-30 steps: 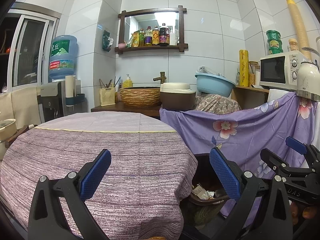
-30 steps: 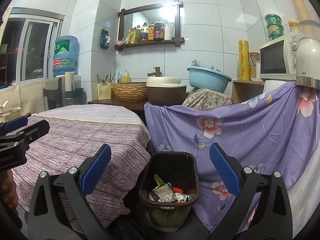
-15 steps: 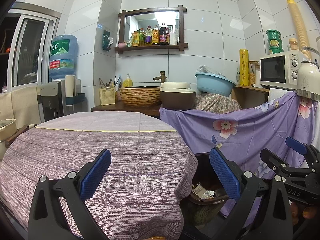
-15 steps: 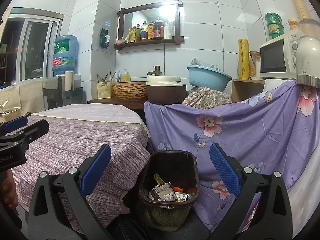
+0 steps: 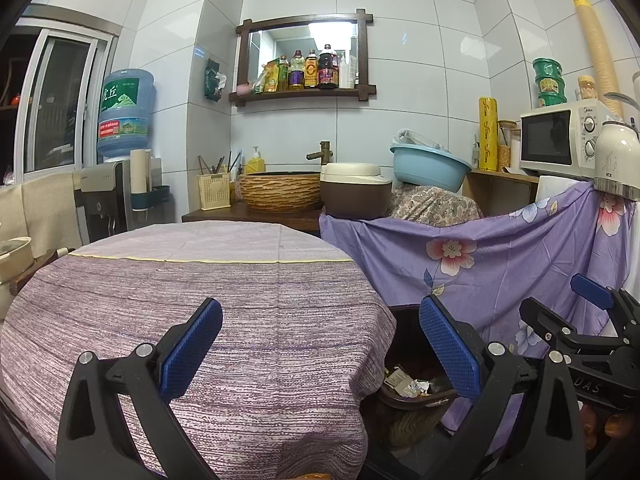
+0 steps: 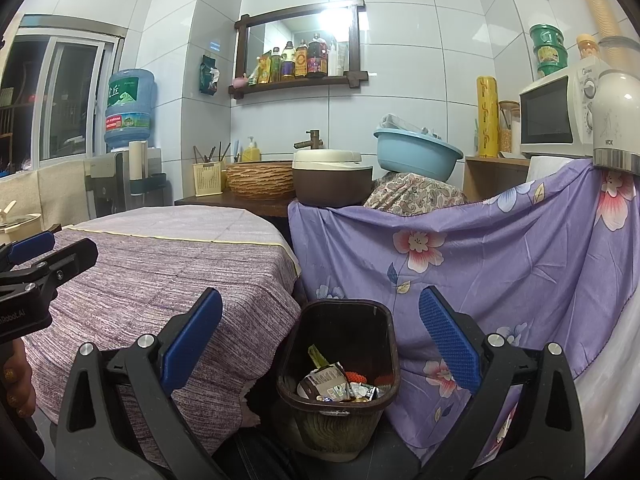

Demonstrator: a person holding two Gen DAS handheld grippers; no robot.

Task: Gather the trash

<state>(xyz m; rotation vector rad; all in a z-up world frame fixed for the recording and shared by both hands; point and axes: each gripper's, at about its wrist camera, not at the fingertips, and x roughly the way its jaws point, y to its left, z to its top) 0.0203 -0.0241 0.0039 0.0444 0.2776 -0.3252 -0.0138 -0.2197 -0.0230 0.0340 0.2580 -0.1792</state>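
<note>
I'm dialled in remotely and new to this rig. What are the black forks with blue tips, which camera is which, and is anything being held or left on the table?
They are handheld grippers, one in each of a person's hands, each with a camera looking out along its fingers. In the left view, the left gripper is over the purple tablecloth, which shows no trash. In the right view, the right gripper looks down at the brown bin on the floor beside the table, wrappers already inside. Both are open, holding nothing.
</note>
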